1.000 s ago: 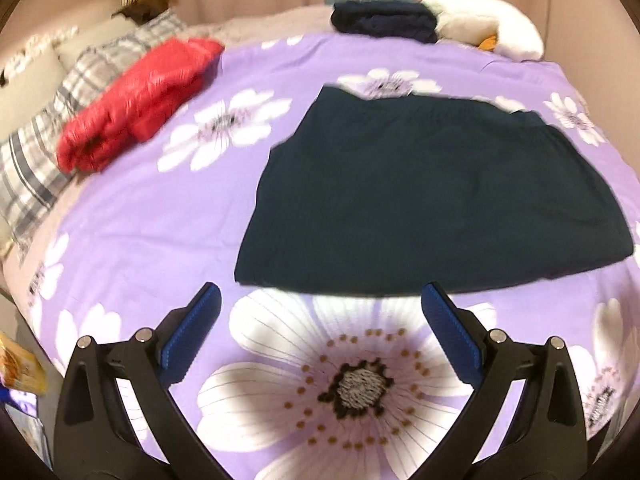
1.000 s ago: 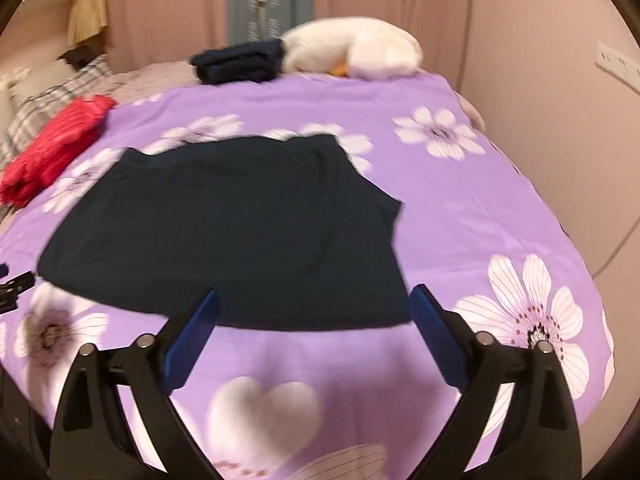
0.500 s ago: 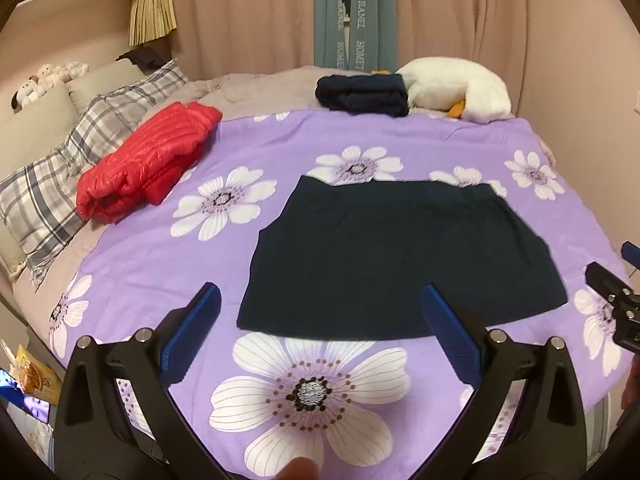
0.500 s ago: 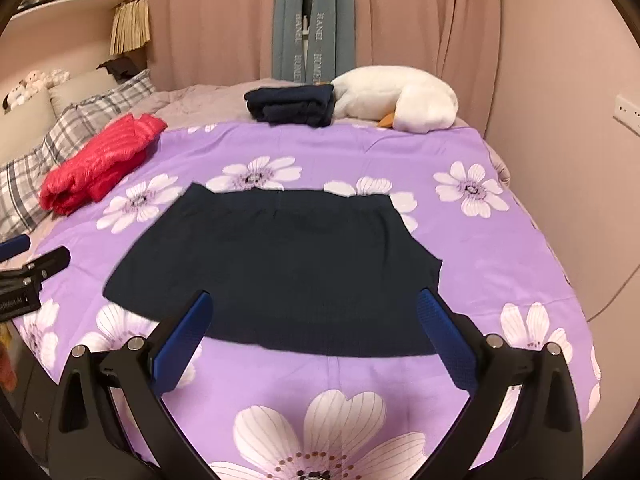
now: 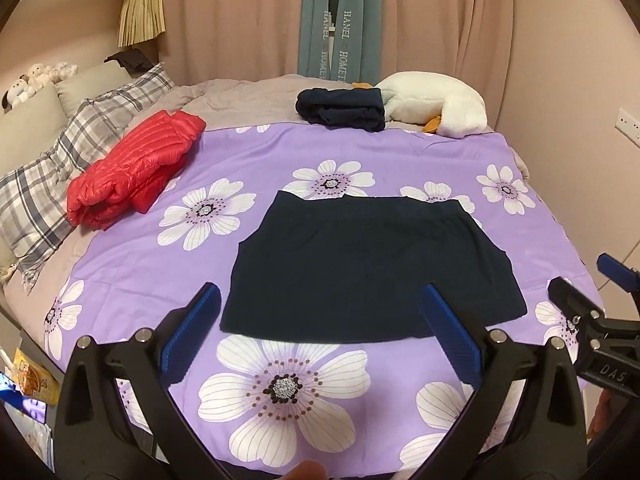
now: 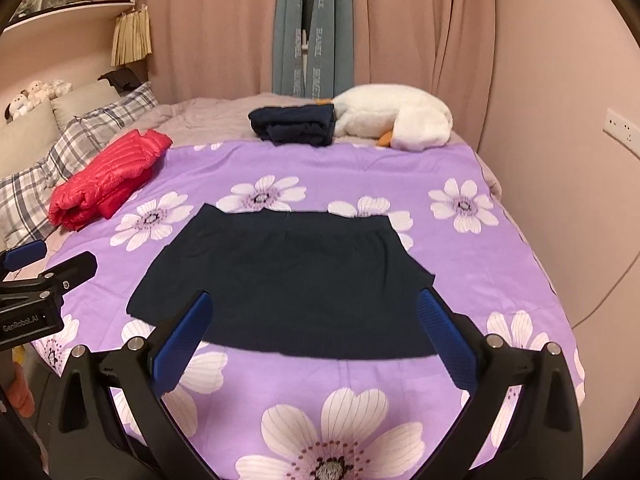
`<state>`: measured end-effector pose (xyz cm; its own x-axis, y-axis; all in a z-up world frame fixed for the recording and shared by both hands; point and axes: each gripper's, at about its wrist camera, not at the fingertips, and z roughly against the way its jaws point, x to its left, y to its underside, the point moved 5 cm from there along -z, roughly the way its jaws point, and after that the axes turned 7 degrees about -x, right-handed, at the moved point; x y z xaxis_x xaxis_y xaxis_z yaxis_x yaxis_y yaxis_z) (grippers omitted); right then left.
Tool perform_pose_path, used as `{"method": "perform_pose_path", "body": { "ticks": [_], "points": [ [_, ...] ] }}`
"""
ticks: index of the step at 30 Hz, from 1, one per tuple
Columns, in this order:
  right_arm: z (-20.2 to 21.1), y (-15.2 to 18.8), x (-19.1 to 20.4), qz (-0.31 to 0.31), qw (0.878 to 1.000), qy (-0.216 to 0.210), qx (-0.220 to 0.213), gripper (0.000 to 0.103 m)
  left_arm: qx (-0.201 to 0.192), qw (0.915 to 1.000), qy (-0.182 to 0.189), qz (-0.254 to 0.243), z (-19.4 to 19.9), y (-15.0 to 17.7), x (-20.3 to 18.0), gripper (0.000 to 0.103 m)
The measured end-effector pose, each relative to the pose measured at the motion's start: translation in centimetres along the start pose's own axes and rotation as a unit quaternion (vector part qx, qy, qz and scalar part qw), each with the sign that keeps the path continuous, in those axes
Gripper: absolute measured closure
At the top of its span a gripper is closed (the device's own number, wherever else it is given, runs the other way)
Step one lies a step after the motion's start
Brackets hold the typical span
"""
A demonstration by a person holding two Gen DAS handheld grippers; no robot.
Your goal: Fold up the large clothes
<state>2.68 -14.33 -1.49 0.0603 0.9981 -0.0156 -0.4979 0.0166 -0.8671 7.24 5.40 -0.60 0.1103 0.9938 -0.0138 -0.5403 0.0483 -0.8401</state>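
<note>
Dark garment (image 5: 368, 268): one, flat on the purple flowered bedspread (image 5: 360, 152), mid-bed.
Left claw (image 5: 320, 332): spread wide, holding nothing.
Right claw (image 6: 316, 336): spread wide, holding nothing.
Others: one red jacket (image 5: 132, 168), one folded dark pile (image 5: 342, 109), one white plush (image 5: 436, 102).

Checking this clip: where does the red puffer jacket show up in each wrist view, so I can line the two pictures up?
Left wrist: red puffer jacket lies left of centre, on the purple bedspread's left edge beside the plaid pillow.
Right wrist: red puffer jacket sits further left, by the same pillow.
Shared landmark: the white plush goose at the far end of the bed.
</note>
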Motion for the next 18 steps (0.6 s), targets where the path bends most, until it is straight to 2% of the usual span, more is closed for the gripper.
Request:
{"method": "perform_pose_path", "body": {
  "ticks": [6,9,18],
  "points": [
    [-1.2,1.5,0.4,-0.013,0.999,-0.013,0.03,0.001,0.037,0.9993,-0.007,0.004,-1.9,1.8,0.1,0.002],
    [-1.9,2.3,0.8,-0.005,0.999,-0.005,0.041,0.001,0.057,0.9983,-0.008,0.005,-2.8,2.9,0.1,0.002],
    [-3.1,3.4,1.1,-0.002,0.998,-0.002,0.057,0.001,0.071,0.9974,-0.014,-0.002,-3.7,4.0,0.0,0.002]
  ]
}}
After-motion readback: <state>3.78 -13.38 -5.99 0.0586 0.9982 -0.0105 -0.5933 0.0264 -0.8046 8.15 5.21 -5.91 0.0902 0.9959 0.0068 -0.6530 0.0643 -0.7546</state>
